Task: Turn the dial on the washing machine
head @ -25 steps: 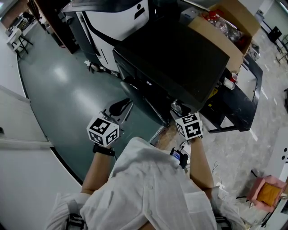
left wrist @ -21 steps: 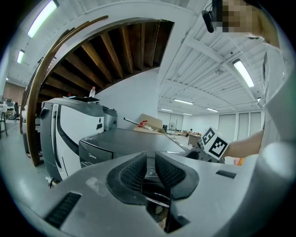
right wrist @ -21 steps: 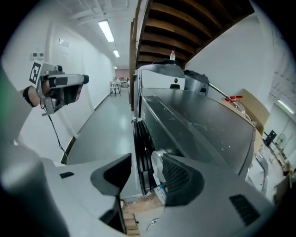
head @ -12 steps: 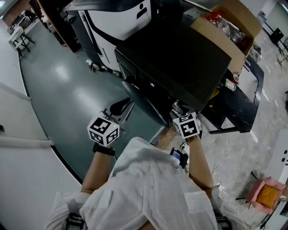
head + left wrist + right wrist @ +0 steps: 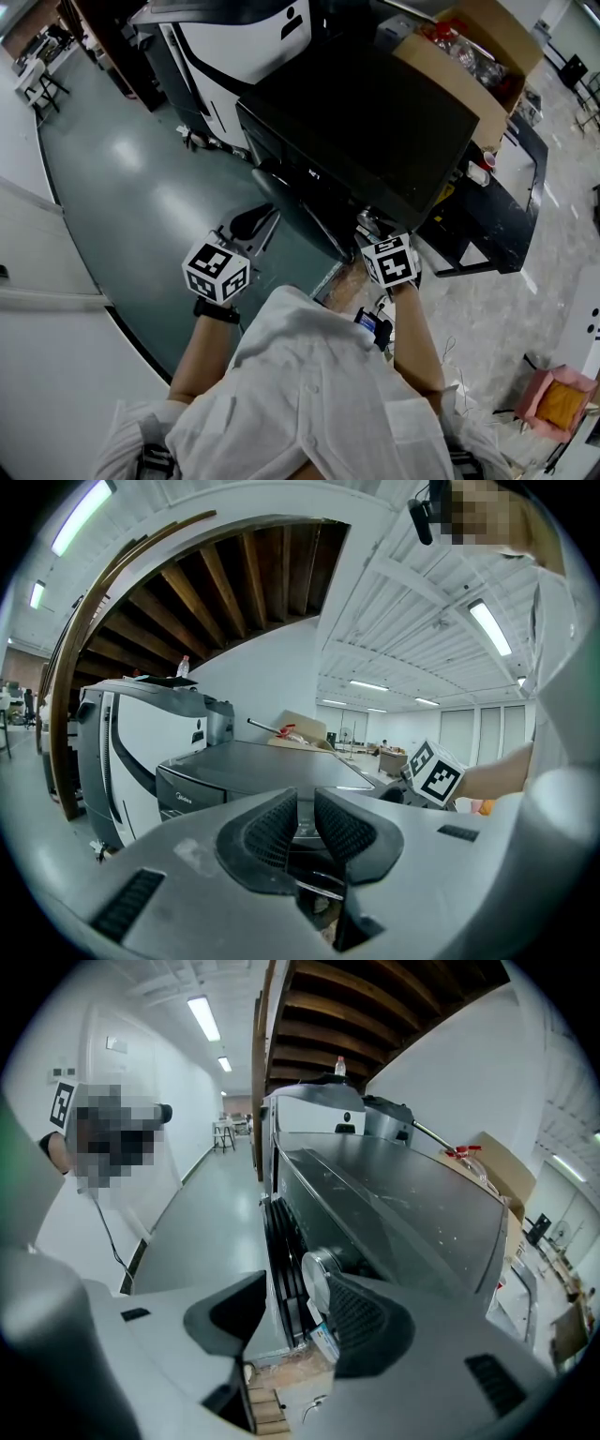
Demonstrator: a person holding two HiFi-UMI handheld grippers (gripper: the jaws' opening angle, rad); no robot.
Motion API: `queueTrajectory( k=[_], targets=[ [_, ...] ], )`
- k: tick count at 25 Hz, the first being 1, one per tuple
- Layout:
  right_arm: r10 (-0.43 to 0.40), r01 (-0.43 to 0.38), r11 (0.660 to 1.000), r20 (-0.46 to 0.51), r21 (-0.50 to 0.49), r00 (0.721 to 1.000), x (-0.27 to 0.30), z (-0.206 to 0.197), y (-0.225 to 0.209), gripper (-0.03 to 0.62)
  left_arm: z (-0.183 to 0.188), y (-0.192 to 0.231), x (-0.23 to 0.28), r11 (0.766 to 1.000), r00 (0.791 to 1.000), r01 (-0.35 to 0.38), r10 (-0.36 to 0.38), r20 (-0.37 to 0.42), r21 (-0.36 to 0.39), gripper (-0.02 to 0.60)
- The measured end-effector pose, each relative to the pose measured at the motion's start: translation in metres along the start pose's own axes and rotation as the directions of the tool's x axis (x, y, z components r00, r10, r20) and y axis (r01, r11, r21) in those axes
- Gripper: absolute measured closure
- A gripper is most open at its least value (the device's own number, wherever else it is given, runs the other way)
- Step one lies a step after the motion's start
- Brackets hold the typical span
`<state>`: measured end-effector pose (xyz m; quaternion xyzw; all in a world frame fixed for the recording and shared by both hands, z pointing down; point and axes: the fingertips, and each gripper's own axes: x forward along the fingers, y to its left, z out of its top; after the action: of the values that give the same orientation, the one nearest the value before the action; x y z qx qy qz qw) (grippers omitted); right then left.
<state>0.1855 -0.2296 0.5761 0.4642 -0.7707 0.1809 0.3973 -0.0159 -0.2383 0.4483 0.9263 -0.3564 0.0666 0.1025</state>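
1. My right tool (image 5: 299, 1283) is spread. The silver dial (image 5: 315, 1281) sits in the gap, hard up against the right-hand pad (image 5: 361, 1321), with plenty of space on the other side.
2. The dial is on the front panel of the black washing machine (image 5: 366, 122), near its right-hand corner and above the round door (image 5: 279, 1241).
3. My left tool (image 5: 306, 799) hangs low in front of the machine with its jaws pressed nearly together on nothing. I judge it has no part in this step.
4. To do this well, I should centre the dial between the pads before closing, push in squarely so both pads land on its rim, then roll my wrist about the dial's own axis.
5. A grip this far off centre would likely slip or pry sideways.
6. I cannot tell whether the right pad is actually touching the dial or just in front of it.
7. The dial's markings and pointer cannot be made out, as the panel is seen almost edge-on.
8. In the head view, my marker cube (image 5: 391, 261) covers the dial.
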Motion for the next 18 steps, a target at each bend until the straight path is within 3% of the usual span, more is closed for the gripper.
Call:
queueTrajectory(
  k=[11, 15, 18],
  targets=[
    [0.004, -0.007, 0.999, 0.072, 0.033, 0.997, -0.003, 0.001, -0.002, 0.395, 0.002, 0.005, -0.010, 1.000, 1.000, -0.022, 0.022, 0.014, -0.002, 0.522],
    [0.007, -0.022, 0.997, 0.185, 0.079, 0.983, -0.017, 0.011, -0.002, 0.402, 0.004, 0.011, -0.017, 0.999, 0.999, -0.044, 0.044, 0.022, -0.003, 0.522],
    [-0.018, -0.035, 0.987, 0.321, 0.159, 0.947, -0.042, 0.016, -0.013, 0.408, 0.005, 0.012, -0.020, 0.998, 0.998, -0.055, 0.055, 0.031, 0.001, 0.522]
  ],
)
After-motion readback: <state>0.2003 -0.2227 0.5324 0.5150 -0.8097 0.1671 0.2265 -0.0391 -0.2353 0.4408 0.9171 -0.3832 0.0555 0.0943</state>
